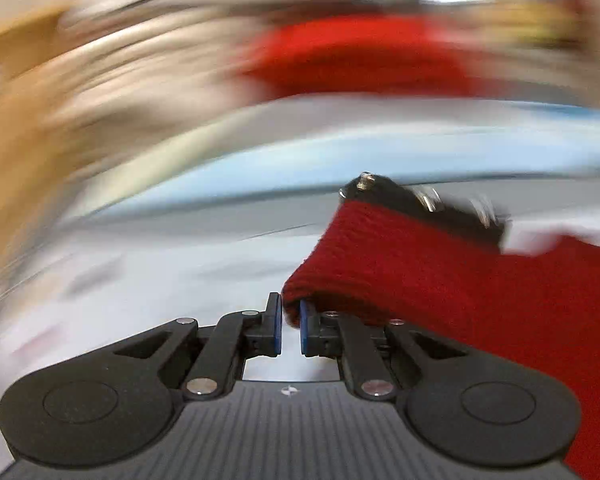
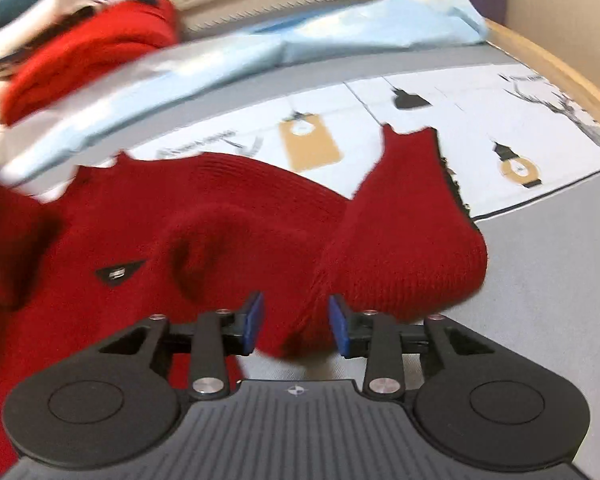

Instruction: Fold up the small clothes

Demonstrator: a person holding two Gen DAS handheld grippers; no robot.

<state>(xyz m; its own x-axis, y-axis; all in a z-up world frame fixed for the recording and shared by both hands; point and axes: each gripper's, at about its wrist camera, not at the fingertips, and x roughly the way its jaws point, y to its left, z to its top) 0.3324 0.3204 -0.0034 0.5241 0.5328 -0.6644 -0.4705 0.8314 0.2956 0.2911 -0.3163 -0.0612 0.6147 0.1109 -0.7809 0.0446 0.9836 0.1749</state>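
Note:
A dark red knit sweater [image 2: 220, 216] lies on the grey table [image 2: 548, 280], with a small black badge [image 2: 118, 272] on its front. One part [image 2: 412, 224] is folded up and over near my right gripper [image 2: 296, 322]. The right gripper's jaws stand apart with a fold of the sweater between the blue pads [image 2: 254, 320]. In the left wrist view, my left gripper [image 1: 290, 326] has its jaws a narrow gap apart, and the sweater's edge [image 1: 420, 272] touches the right pad [image 1: 304, 328]. The other gripper's black finger [image 1: 420, 200] shows behind the sweater. This view is blurred.
A bright red garment [image 2: 88, 52] and a light blue cloth [image 2: 260, 48] lie at the back. A white printed sheet [image 2: 480, 120] with tag drawings lies under the sweater. A wooden edge [image 2: 560, 76] borders the table on the right.

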